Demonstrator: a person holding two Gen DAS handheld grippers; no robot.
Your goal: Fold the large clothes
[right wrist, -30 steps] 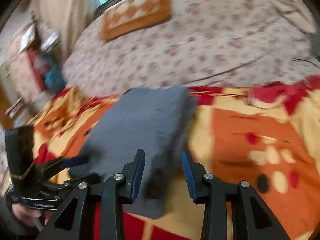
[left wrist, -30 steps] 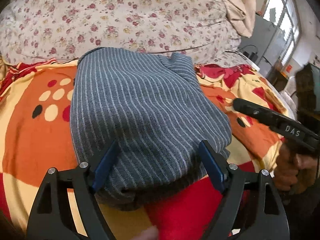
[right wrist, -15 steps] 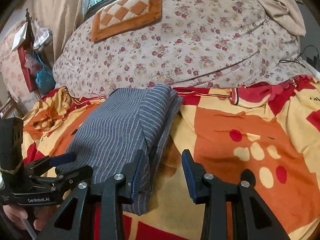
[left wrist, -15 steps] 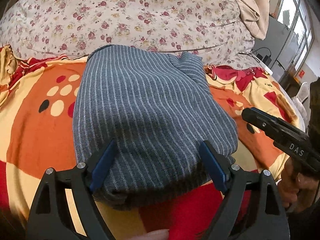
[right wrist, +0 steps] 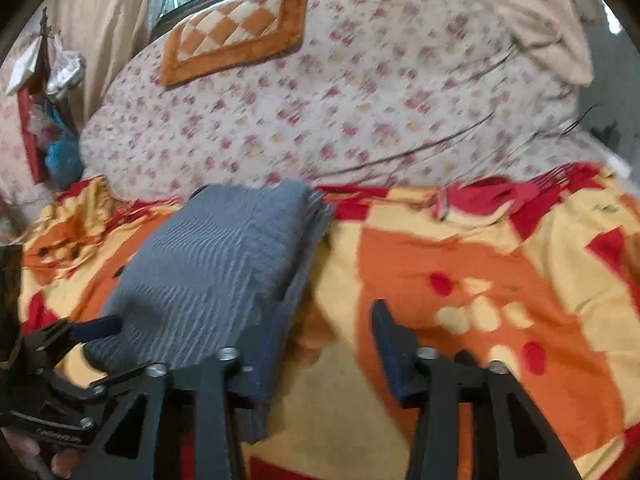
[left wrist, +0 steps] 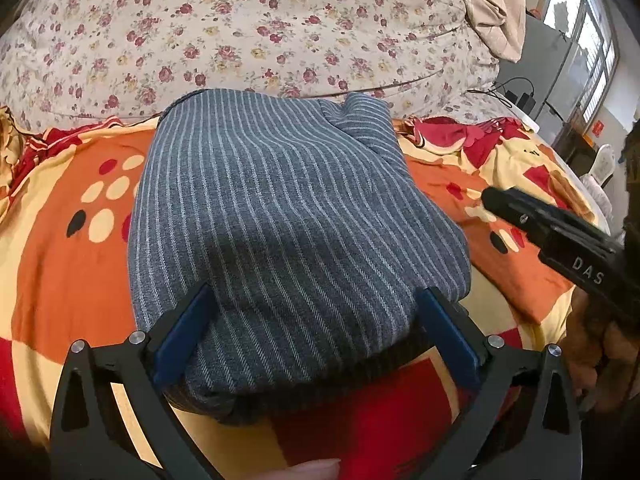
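A grey pin-striped garment lies folded into a thick rectangle on the orange, yellow and red blanket. My left gripper straddles its near edge. The jaws are opening wide, and the blue pads stand at the cloth's sides without pinching it. In the right wrist view, which is blurred, the same garment lies to the left. My right gripper is beside its right edge with jaws opening; only blanket shows between them. The right gripper also reaches in from the right in the left wrist view.
A floral quilt rises behind the blanket, with an orange checked cushion on it and beige cloth at the back right. A cable and charger lie near the window side. A hand holds the right gripper.
Both grippers' jaws have spread wider. The right gripper's left finger has come off the garment's right edge. The folded garment has stayed where it was.
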